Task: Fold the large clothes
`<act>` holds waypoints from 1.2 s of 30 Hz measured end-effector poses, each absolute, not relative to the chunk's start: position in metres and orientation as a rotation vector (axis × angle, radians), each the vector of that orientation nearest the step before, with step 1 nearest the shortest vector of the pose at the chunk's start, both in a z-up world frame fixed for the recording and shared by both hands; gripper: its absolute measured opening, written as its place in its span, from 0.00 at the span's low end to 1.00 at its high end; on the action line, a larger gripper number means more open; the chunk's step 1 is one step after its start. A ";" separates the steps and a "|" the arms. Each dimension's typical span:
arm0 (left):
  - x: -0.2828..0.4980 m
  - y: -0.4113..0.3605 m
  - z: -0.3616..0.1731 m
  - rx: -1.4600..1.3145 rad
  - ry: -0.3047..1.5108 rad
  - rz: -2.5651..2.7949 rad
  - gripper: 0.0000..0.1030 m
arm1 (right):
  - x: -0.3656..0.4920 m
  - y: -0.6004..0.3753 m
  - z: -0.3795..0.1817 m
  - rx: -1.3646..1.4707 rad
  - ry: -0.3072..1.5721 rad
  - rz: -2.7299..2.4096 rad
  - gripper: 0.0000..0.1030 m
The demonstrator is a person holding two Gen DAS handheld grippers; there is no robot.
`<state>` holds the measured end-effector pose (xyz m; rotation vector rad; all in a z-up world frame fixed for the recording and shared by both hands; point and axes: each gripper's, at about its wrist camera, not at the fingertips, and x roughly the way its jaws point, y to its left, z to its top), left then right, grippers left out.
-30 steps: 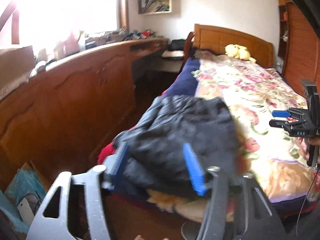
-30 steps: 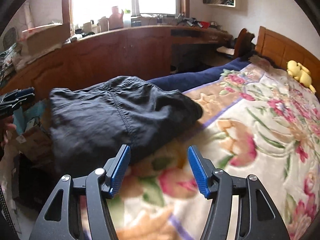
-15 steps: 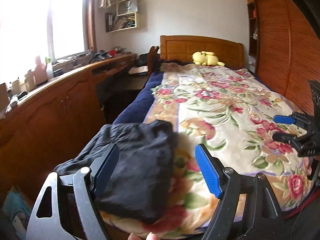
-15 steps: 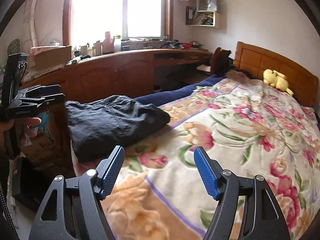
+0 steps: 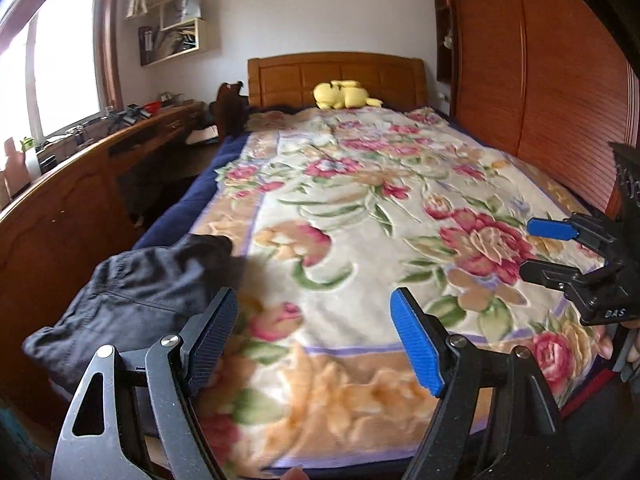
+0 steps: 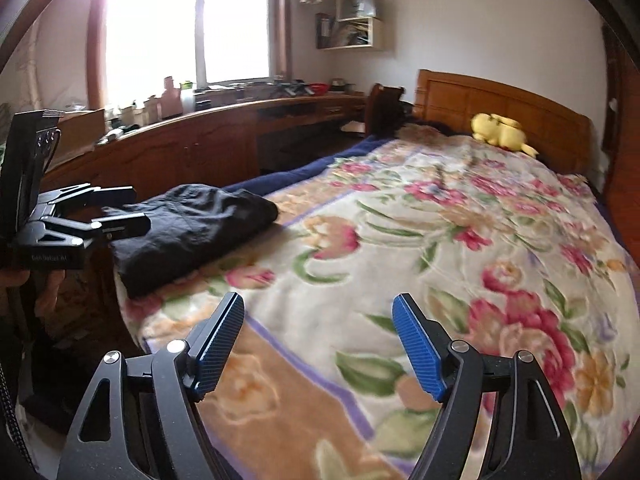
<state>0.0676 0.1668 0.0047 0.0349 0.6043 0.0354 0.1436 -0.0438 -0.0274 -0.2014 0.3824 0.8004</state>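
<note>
Item: folded dark-grey cloth garment (image 6: 192, 232), lying at the left foot corner of the floral-blanketed bed (image 5: 360, 208), both grippers' jaws apart and empty; risk: bundle overhangs the edge, may slide floorward or unfold.

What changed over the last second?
Both grippers pulled back and up from the dark garment. The left gripper, close over it a second ago, now looks down the bed; the right gripper backed off too. Both were open and empty throughout. The garment stays folded at the blanket corner; the yellow plush hasn't moved.
</note>
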 end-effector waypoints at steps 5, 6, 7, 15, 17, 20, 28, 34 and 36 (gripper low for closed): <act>0.078 0.115 -0.007 0.072 0.617 -0.003 0.77 | 0.132 -0.072 -0.034 -0.191 0.398 0.710 0.80; 0.079 0.104 -0.008 0.076 0.611 -0.016 0.77 | 0.129 -0.077 -0.035 -0.184 0.396 0.691 0.80; 0.079 0.094 -0.009 0.076 0.605 -0.031 0.77 | 0.126 -0.083 -0.036 -0.173 0.394 0.668 0.80; 0.078 0.041 -0.012 0.029 0.586 -0.125 0.77 | 0.103 -0.127 -0.039 -0.059 0.395 0.533 0.80; 0.078 0.032 -0.012 0.012 0.586 -0.143 0.77 | 0.095 -0.135 -0.038 -0.043 0.396 0.511 0.80; 0.075 0.021 -0.008 0.003 0.581 -0.152 0.77 | 0.085 -0.149 -0.034 -0.013 0.389 0.476 0.80; 0.060 0.006 0.025 -0.010 0.527 -0.146 0.77 | 0.045 -0.176 -0.011 0.044 0.313 0.409 0.80; 0.036 0.003 0.060 0.002 0.456 -0.118 0.77 | -0.001 -0.190 0.010 0.070 0.221 0.364 0.80; 0.029 0.003 0.068 0.006 0.432 -0.110 0.77 | -0.014 -0.193 0.013 0.075 0.200 0.356 0.80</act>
